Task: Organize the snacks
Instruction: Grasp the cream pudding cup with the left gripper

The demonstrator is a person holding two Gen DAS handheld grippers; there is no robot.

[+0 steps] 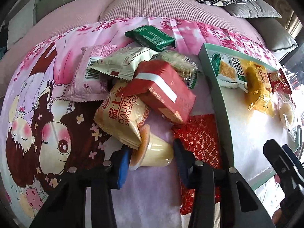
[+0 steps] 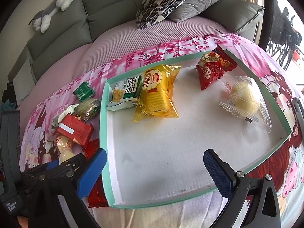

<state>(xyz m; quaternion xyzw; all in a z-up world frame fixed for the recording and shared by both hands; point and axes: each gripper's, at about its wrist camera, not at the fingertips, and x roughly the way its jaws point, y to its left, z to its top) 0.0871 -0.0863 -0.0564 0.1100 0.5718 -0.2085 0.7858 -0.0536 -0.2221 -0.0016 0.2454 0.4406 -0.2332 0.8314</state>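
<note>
My left gripper (image 1: 150, 157) stands around a pale yellow pudding cup (image 1: 152, 152) that lies on its side at the near edge of a snack pile; whether the pads press it is unclear. The pile holds a Swiss roll bag (image 1: 121, 117), a red box pack (image 1: 165, 91), a pink pack (image 1: 89, 76) and a green pack (image 1: 150, 38). A red patterned pack (image 1: 201, 136) lies beside the cup. My right gripper (image 2: 153, 169) is open and empty over the near part of the teal-rimmed tray (image 2: 103, 125), which holds a yellow bag (image 2: 157, 93), a green-white pack (image 2: 127, 93), a red bag (image 2: 214, 66) and a clear-wrapped bun (image 2: 245, 98).
Everything lies on a pink cartoon-print cloth (image 1: 38, 98) spread over a pink sofa seat (image 2: 133, 36). Patterned and grey cushions (image 2: 167, 0) lean at the back. A plush toy (image 2: 51, 9) lies on the grey backrest. The left gripper (image 2: 57, 169) shows beside the tray's left rim.
</note>
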